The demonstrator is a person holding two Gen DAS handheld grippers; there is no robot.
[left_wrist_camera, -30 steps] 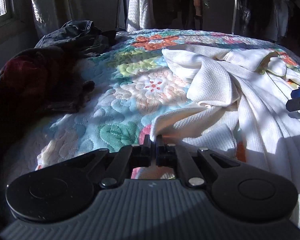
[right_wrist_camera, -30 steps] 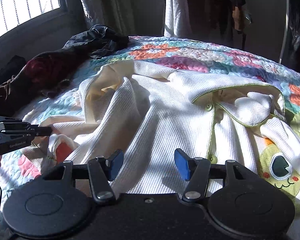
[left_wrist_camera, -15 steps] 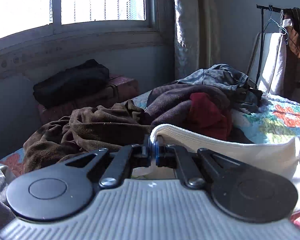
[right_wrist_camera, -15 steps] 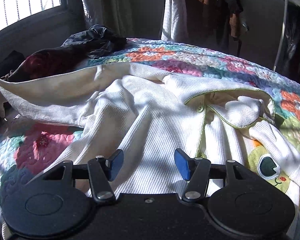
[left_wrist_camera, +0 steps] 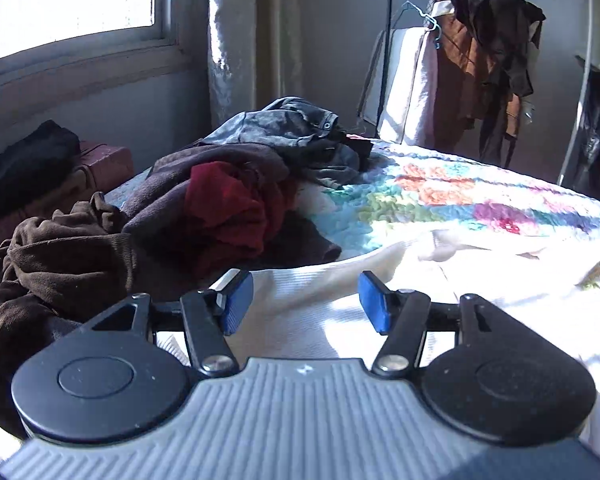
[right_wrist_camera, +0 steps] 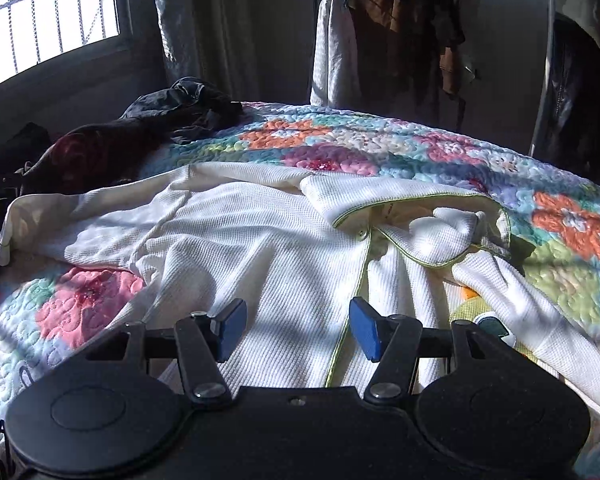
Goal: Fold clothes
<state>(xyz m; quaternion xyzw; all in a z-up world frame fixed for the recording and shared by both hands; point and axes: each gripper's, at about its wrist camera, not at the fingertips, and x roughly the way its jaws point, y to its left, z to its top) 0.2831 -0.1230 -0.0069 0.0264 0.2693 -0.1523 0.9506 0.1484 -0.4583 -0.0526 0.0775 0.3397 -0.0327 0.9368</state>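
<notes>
Left wrist view puts your left gripper (left_wrist_camera: 306, 302) low over the bed with its blue pads spread wide and nothing between them; the white waffle-knit pajama top (left_wrist_camera: 440, 280) lies directly under and ahead of the fingers. Just beyond the left finger sits the pile of dark clothes (left_wrist_camera: 204, 204), brown, maroon and grey, heaped on the floral quilt (left_wrist_camera: 460, 196). Farther ahead and to the right stands a clothes rack (left_wrist_camera: 476, 56) with hanging garments.

Right wrist view shows your right gripper (right_wrist_camera: 298, 330) likewise released, pads apart, hovering level just above the top's front. The pajama top (right_wrist_camera: 260, 248) spreads across the quilt (right_wrist_camera: 380, 144) with its long axis running left to right in front of the claw: one sleeve stretches out to the left, its cuff (right_wrist_camera: 8, 236) at the far left end, while the green-piped collar (right_wrist_camera: 420, 208) lies ahead and right of the fingers. No readable writing shows on either gripper or the garment.
</notes>
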